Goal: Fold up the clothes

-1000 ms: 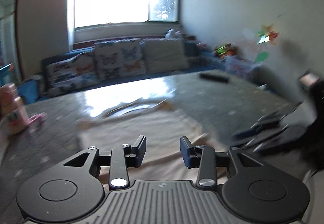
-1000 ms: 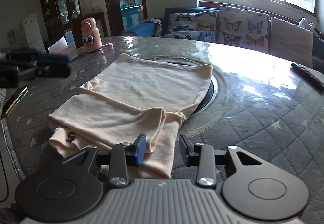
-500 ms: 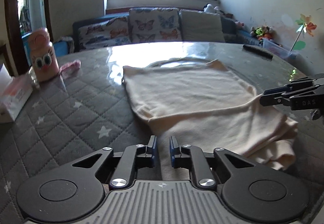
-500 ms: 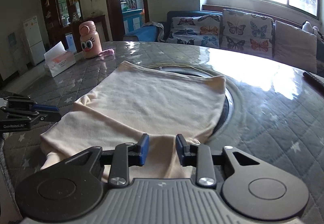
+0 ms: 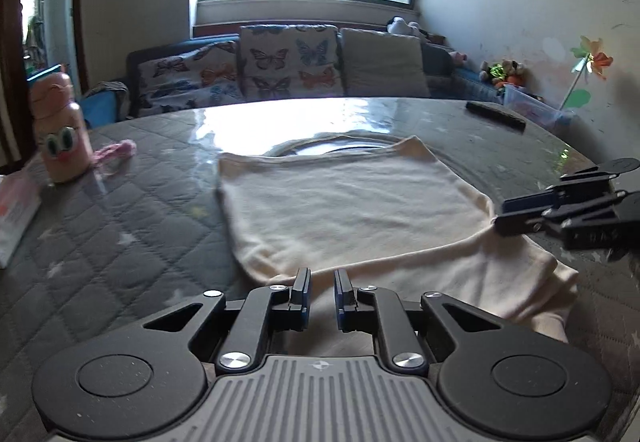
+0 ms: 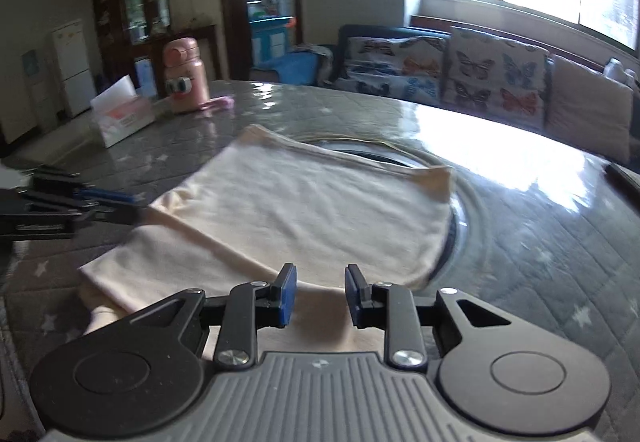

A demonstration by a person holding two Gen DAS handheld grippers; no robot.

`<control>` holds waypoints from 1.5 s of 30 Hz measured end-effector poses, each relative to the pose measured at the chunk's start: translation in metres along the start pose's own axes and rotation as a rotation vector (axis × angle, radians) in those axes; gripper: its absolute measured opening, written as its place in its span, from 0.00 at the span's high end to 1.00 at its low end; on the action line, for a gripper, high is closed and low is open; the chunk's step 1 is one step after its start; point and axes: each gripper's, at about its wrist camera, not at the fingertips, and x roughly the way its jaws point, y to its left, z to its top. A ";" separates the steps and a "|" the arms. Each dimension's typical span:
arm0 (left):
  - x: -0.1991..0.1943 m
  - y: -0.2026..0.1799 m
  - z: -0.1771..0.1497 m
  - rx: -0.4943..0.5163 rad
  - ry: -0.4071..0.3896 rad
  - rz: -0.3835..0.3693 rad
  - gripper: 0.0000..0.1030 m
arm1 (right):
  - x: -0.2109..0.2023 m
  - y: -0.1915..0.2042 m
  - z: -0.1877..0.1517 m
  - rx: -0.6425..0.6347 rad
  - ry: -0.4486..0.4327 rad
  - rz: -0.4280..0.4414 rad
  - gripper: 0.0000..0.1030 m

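Lying dead ahead of both tongs, the cream shirt (image 5: 344, 210) runs away across the bench (image 5: 120, 226) — folded edge nearest. Left tongs (image 5: 321, 284) stand narrowly apart and empty, right tongs (image 6: 320, 282) wider apart; neither is clearly nearer.

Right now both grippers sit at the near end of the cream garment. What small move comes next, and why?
Probably ease both grippers forward and down onto the near edge of the cream garment and close. The left gripper and the right gripper are both open with cloth showing between their fingers but not pinched, and the garment lies flat on the table, folded only partway.
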 end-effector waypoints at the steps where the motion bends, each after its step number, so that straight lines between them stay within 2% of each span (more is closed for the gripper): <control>1: 0.006 -0.002 0.000 0.001 0.007 -0.002 0.86 | 0.004 0.003 0.000 -0.011 0.006 0.009 0.75; 5: 0.019 0.002 -0.004 -0.001 0.034 0.005 0.86 | 0.017 0.006 -0.004 -0.034 0.036 0.020 0.76; 13: 0.018 0.006 -0.009 -0.001 0.027 0.000 0.84 | 0.018 0.000 -0.016 -0.030 0.052 0.026 0.77; 22: 0.002 0.004 -0.014 0.037 0.014 0.024 0.84 | 0.004 0.006 -0.026 -0.071 0.052 0.018 0.75; 28: -0.020 -0.002 -0.028 0.113 0.022 0.030 0.84 | -0.005 0.008 -0.031 -0.094 0.056 0.007 0.75; 31: -0.035 -0.008 -0.037 0.172 0.021 0.020 0.78 | -0.012 0.010 -0.033 -0.105 0.056 0.005 0.74; 33: -0.045 -0.014 -0.044 0.220 0.016 0.008 0.64 | -0.016 0.011 -0.034 -0.112 0.057 0.004 0.73; 38: -0.059 -0.032 -0.057 0.343 -0.005 -0.029 0.55 | -0.030 0.013 -0.037 -0.130 0.059 0.003 0.66; 42: -0.055 -0.041 -0.061 0.385 -0.022 -0.040 0.54 | -0.040 0.017 -0.042 -0.155 0.064 0.005 0.65; 45: -0.052 -0.048 -0.064 0.417 -0.036 -0.048 0.54 | -0.049 0.020 -0.046 -0.182 0.064 0.013 0.58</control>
